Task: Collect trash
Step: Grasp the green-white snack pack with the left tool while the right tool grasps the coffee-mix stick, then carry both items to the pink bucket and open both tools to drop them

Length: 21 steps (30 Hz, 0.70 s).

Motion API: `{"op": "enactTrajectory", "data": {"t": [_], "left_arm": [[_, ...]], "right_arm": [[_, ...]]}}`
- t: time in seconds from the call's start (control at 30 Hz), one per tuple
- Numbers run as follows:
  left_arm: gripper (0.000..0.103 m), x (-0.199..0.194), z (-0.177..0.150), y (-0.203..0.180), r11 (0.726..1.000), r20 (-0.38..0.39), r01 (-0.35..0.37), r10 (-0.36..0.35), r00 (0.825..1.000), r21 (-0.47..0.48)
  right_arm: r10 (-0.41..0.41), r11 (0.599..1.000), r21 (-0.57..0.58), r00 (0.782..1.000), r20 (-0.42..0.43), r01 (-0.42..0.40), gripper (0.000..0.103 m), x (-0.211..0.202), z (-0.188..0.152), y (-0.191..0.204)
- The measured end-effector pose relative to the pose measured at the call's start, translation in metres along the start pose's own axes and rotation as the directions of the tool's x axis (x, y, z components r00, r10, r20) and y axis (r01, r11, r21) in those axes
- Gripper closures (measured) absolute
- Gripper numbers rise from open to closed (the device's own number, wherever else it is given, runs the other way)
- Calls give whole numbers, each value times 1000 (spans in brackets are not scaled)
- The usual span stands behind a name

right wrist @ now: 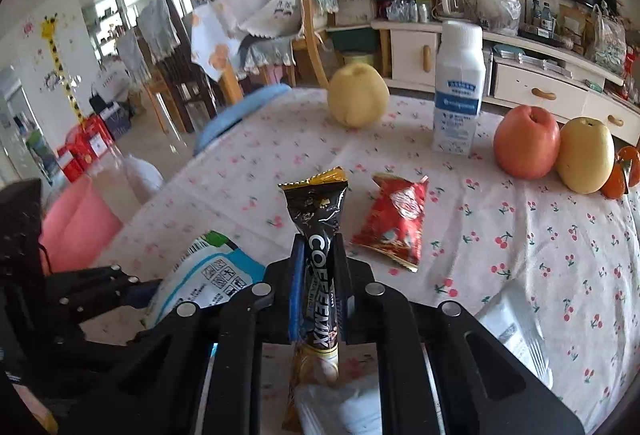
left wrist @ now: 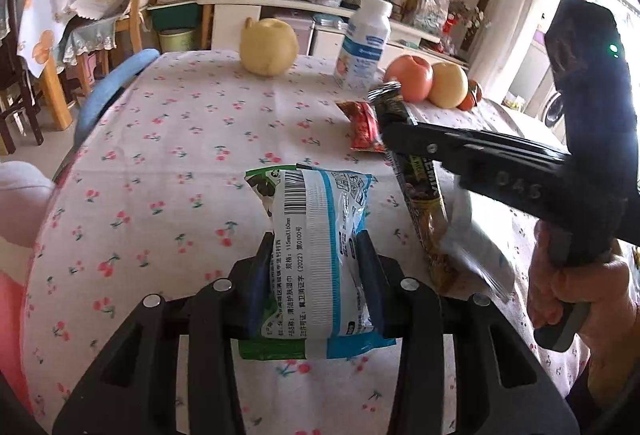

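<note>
Left gripper (left wrist: pixel 316 255): clenching a white, blue and green wet-wipe packet (left wrist: pixel 316 235), which is standing on end between the pads at the centre of the left wrist view.
Right gripper (right wrist: pixel 318 251): clamping a slim black coffee-mix sachet (right wrist: pixel 320 243), its long axis running up and down the middle of the right wrist view, gold crimp at the top.
Remaining trash: a red snack wrapper (right wrist: pixel 394 221) is lying flat on the cherry-print tablecloth (right wrist: pixel 540 235), just right of and beyond the right gripper's tip, long axis tilting up toward the right.
Nearer hand: judging by both views, the right gripper is sitting closer to the red wrapper; both grippers are already full.
Not trash, likely: white bottle (right wrist: pixel 458 87), red apple (right wrist: pixel 526 141) and yellow pears are standing in the upper half.
Hidden: no bin is showing clearly; a pale blurred object under the sachet at lower right is hard to identify; the packet's lower end is being cut off by the fingers.
</note>
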<state>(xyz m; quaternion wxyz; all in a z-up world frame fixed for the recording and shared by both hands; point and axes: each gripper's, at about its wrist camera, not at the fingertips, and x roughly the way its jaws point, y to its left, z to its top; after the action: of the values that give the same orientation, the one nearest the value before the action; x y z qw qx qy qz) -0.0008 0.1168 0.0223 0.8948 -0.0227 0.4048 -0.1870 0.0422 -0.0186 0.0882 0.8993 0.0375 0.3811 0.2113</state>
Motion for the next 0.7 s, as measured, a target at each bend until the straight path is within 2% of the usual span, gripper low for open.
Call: {"op": "enactTrajectory", "data": {"t": [0.43,0.7], "left_arm": [[61,-40,-3,36,997,92,-2,8,996,-72],[61,-64,-6,58,994,145,-3,19,989,-107]], "right_arm": [[43,996,73,998,47,-46,90,-21,-1,20],[33,997,60,997,72,-38,91,-37,-5,43]]}}
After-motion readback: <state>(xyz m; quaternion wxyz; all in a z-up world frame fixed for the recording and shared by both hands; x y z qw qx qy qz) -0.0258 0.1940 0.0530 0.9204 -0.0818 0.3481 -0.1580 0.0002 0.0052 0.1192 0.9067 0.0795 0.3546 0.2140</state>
